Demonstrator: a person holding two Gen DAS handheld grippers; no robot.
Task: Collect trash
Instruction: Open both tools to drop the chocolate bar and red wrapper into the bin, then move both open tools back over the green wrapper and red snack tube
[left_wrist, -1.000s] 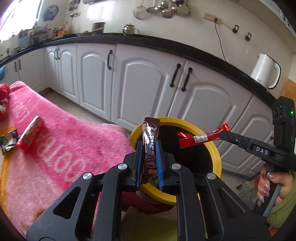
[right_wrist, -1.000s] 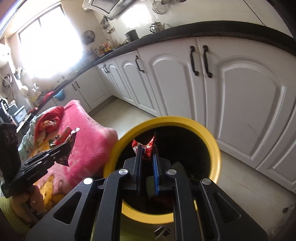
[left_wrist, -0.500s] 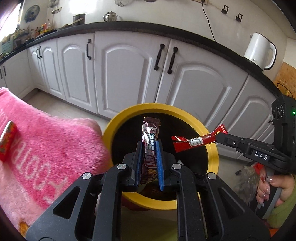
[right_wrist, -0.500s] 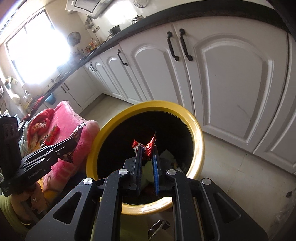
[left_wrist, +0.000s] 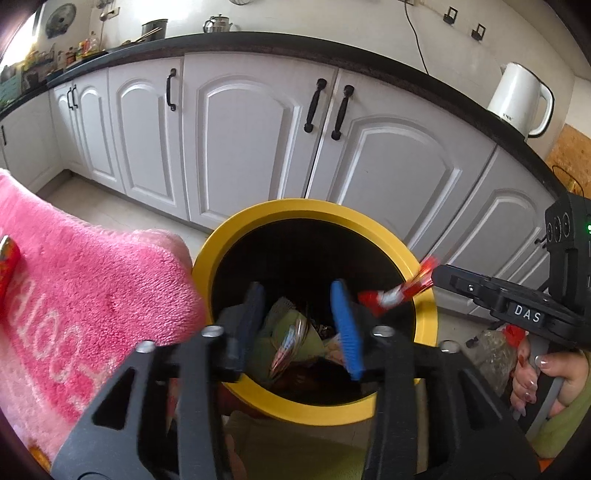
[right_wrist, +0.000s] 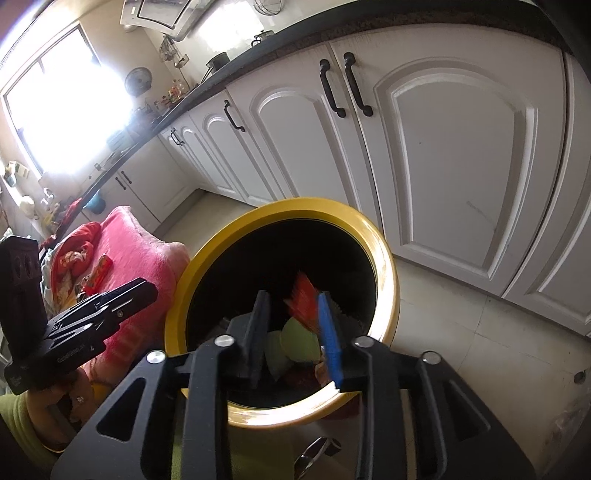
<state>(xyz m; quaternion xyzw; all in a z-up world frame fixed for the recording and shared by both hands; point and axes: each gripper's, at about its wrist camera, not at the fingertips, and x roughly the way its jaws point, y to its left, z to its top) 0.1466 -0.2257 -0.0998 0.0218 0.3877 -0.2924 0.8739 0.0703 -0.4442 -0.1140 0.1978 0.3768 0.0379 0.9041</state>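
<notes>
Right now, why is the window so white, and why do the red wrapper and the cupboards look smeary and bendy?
Right wrist view: sunlight overexposes the window, washing it white. The red wrapper is smeared by motion blur in that view, and in the left wrist view too. Both views: the fisheye lens bends the straight cabinets and countertop into curves.

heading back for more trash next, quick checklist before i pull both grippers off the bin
1. Left gripper open, nothing between its fingers: ok.
2. Right gripper open: ok.
3. Red wrapper free of the right gripper: cannot tell, it is blurred against the blue finger.
4. Both grippers over the yellow bin mouth: ok.
5. Pink blanket free of trash: not ok, a red packet lies there.
</notes>
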